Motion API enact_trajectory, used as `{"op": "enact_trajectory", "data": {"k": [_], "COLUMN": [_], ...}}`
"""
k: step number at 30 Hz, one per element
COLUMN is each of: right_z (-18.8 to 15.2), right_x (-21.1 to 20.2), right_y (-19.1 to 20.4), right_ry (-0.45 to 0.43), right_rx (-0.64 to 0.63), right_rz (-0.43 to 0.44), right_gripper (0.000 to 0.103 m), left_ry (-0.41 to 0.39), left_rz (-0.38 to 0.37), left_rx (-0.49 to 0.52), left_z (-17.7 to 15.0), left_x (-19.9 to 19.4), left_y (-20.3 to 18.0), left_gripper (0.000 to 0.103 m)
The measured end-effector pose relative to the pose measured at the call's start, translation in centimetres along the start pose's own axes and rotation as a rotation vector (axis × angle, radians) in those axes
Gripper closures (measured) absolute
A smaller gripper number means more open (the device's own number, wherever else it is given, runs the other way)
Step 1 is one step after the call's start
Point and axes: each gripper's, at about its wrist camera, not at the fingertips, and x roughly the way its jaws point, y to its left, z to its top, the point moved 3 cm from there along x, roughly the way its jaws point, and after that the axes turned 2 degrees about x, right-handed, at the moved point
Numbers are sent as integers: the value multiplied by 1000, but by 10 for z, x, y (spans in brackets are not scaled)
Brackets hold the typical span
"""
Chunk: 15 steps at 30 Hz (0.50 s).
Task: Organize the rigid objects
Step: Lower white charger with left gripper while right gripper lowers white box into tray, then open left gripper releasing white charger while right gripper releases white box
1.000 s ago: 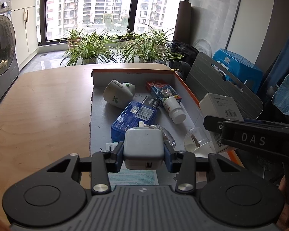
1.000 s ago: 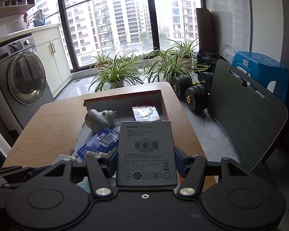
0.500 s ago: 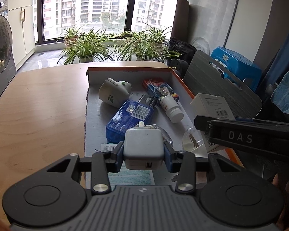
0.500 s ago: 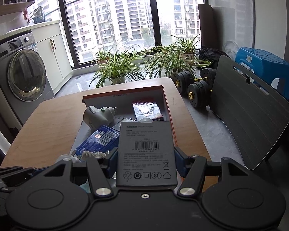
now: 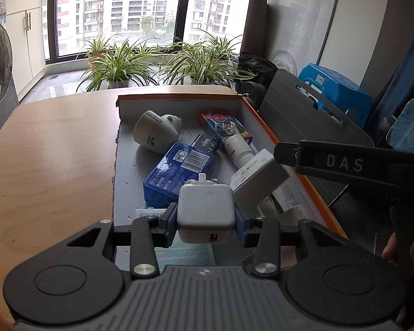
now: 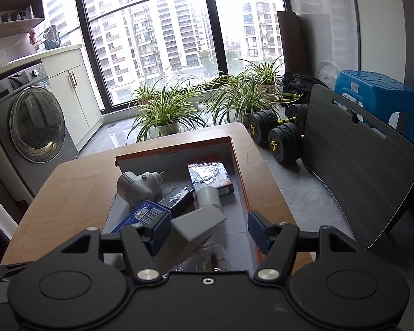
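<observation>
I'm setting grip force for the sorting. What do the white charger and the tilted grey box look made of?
White charger in the left tool: hard plastic, smooth satin sheen, rounded moulded corners. Grey box: probably matte cardboard, with sharp folded edges and a printed label.

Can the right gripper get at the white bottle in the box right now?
Probably not cleanly: the right gripper is open, but the gray box lies tilted right in front of the bottle.
</observation>
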Motion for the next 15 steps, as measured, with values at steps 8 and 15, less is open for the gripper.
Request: {"op": "enact_trajectory", "data": {"k": [8,15], "right_z": [2,-2], "right_x": [-21,-40], "right_y": [-10,-8], "right_ry": [-29,-49], "right_rx": [21,-4], "right_rz": [-25,-34], "right_gripper": [25,24], "left_ry": [-26,-54], "left_rz": [-15,35], "left_rx": [37,-10], "left_z": [0,3], "left_x": [-2,-19], "left_y": [-10,6], "left_gripper": [50,28]}}
